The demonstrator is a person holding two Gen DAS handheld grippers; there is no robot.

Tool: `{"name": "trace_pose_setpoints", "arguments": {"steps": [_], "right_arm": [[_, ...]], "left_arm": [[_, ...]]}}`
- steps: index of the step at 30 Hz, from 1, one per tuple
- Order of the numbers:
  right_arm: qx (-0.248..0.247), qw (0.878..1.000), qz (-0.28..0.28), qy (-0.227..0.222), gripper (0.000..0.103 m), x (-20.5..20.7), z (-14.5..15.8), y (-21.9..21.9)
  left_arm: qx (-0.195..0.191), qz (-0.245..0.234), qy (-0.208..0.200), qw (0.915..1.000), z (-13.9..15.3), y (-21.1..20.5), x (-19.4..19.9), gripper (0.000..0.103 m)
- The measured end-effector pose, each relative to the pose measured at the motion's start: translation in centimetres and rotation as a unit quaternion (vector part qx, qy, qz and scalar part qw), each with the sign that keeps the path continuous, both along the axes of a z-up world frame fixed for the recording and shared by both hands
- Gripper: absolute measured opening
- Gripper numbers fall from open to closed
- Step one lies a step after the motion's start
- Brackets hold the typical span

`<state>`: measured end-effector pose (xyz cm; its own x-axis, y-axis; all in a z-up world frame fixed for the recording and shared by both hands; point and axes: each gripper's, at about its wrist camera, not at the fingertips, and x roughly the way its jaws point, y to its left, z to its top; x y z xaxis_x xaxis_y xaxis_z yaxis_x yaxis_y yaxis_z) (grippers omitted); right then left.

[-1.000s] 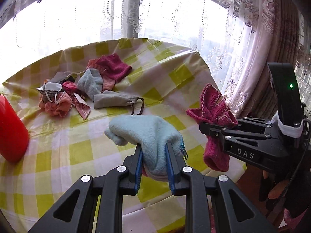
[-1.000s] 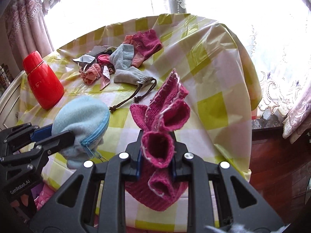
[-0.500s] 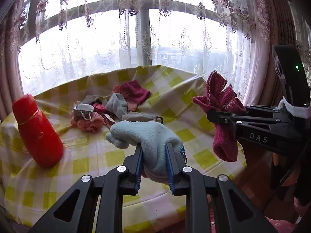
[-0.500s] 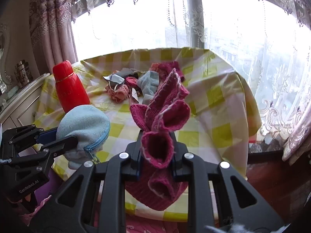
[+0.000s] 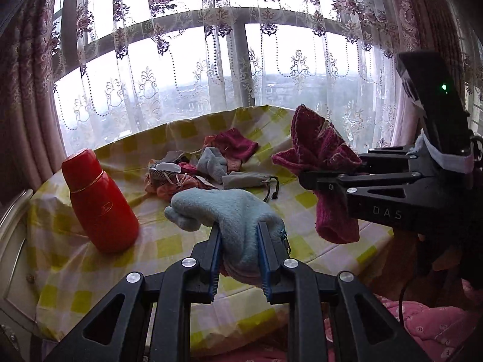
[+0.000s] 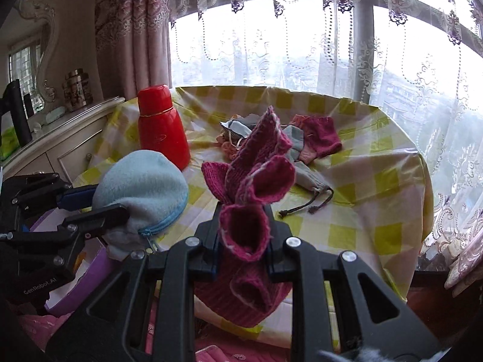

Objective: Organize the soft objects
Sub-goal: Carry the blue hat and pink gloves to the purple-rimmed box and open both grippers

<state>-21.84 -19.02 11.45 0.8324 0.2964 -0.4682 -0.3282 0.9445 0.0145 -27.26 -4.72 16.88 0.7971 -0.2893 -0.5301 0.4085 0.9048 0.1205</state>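
A pale blue fleece pouch (image 5: 232, 211) with a blue zip along its edge is clamped between the blue-padded fingers of the left gripper (image 5: 238, 253), its soft bulk bulging out ahead of and above the fingertips, clear of the worktop (image 5: 169, 241). Just to the right of it, the right gripper (image 6: 243, 235) has its fingers closed on a magenta knitted glove (image 6: 259, 178); the glove's finger tubes fan upward past the fingertips and its cuff hangs below them.

Beyond both sets of fingers, toward the far side of the worktop's yellow-and-white checked cloth, lies a heap of other soft things: a second magenta knitted piece (image 5: 237, 147), a grey drawstring pouch (image 5: 247, 179) with its dark cord trailing, a face mask (image 5: 166, 167), and pink fabric bits (image 5: 164, 188) too tangled to tell apart. A red flask (image 5: 99, 202) stands upright well left of the left fingers. Behind the worktop hang lace curtains (image 5: 187, 69) over a bright window. A cream cabinet (image 6: 60, 141) sits at the far left in the right wrist view.
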Motion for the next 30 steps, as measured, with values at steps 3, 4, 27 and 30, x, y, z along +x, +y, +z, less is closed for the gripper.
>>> {"name": "trace_pose_setpoints", "arguments": {"steps": [3, 4, 27, 30], "right_arm": [[-0.012, 1.0, 0.023, 0.002, 0.025, 0.0, -0.2, 1.8], [-0.016, 0.999, 0.031, 0.005, 0.025, 0.1, -0.2, 2.5], [-0.106, 0.934, 0.332, 0.085, 0.025, -1.4, -3.0, 23.9], [-0.121, 0.919, 0.365, 0.089, 0.025, -2.0, -3.6, 26.6]], "left_arm": [[-0.001, 0.022, 0.01, 0.9997, -0.7, 1.9, -0.3, 0.023], [-0.004, 0.029, 0.015, 0.9995, -1.0, 2.6, -0.4, 0.023], [-0.063, 0.272, 0.086, 0.9564, -6.1, 20.7, -6.8, 0.023], [-0.068, 0.304, 0.095, 0.9455, -6.8, 22.7, -7.6, 0.023]]}}
